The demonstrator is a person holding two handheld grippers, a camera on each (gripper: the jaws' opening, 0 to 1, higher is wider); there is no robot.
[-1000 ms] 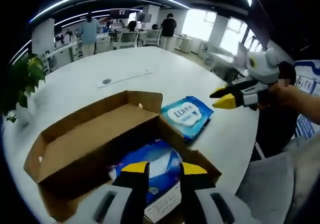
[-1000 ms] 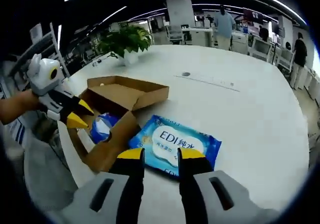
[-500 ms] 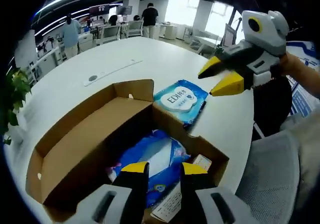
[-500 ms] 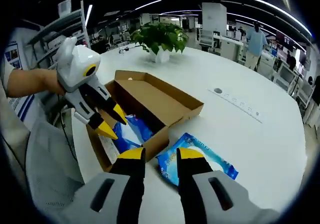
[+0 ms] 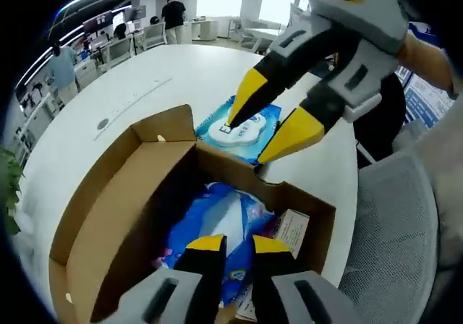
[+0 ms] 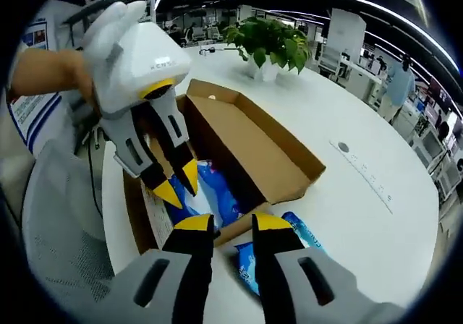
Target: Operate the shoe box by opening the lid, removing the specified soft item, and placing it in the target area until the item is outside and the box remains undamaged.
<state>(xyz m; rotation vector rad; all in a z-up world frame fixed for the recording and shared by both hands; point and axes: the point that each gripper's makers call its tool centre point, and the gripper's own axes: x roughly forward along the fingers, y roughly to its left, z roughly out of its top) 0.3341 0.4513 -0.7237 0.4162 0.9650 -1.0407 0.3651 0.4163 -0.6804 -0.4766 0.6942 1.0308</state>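
White round table [image 5: 145,71] in open-plan office

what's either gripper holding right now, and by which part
Nothing is held. The left gripper hangs jaws apart over the blue pack in the open shoe box. The right gripper is open above the box's far wall.

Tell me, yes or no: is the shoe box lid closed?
No, the shoe box stands open, its lid folded back, with a blue soft pack showing inside.
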